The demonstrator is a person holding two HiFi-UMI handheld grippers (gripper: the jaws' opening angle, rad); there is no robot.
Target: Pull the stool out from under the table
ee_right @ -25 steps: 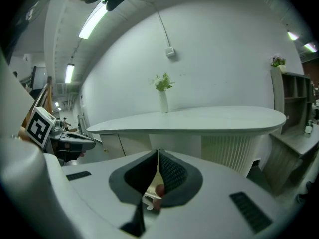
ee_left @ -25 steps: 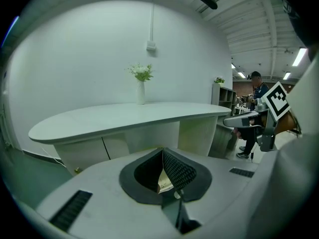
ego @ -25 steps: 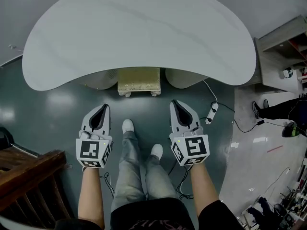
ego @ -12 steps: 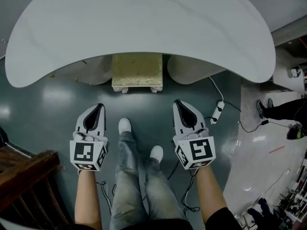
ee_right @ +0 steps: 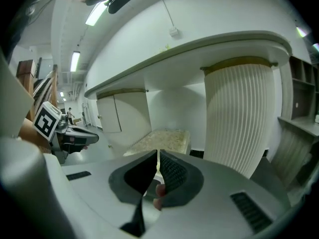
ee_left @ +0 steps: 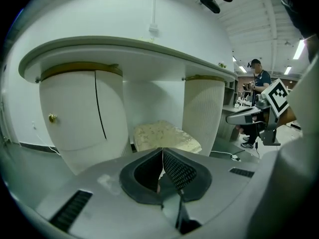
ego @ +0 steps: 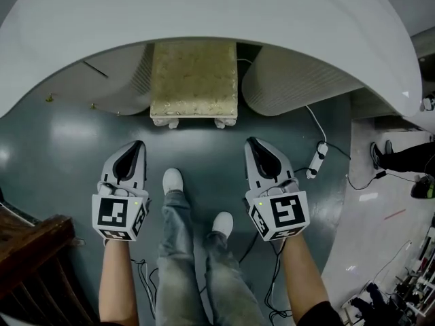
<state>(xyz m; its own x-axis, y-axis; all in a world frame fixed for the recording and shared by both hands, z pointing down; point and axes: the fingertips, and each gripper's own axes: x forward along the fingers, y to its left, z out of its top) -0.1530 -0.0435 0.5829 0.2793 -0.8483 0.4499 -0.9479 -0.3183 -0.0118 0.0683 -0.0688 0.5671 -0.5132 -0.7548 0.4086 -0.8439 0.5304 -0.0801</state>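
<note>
The stool (ego: 194, 80) has a pale yellow cushioned top and short white feet. It stands under the white table (ego: 204, 12), between the table's two rounded white pedestals. It also shows ahead in the left gripper view as the stool (ee_left: 164, 136) and in the right gripper view as the stool (ee_right: 162, 139). My left gripper (ego: 137, 145) hangs shut and empty, short of the stool's front left. My right gripper (ego: 251, 142) is shut and empty too, short of the stool's front right. Neither touches the stool.
A ribbed pedestal (ego: 292, 80) stands right of the stool, a smooth one with a door (ego: 115, 80) left. A power strip (ego: 317, 161) with cables lies on the floor at right. A dark wooden piece (ego: 34, 263) stands at lower left. The person's feet (ego: 172, 179) are between the grippers.
Both grippers and the head camera have sunk lower, so the table edge has risen in view and more of the stool shows under it. Both stay shut.
</note>
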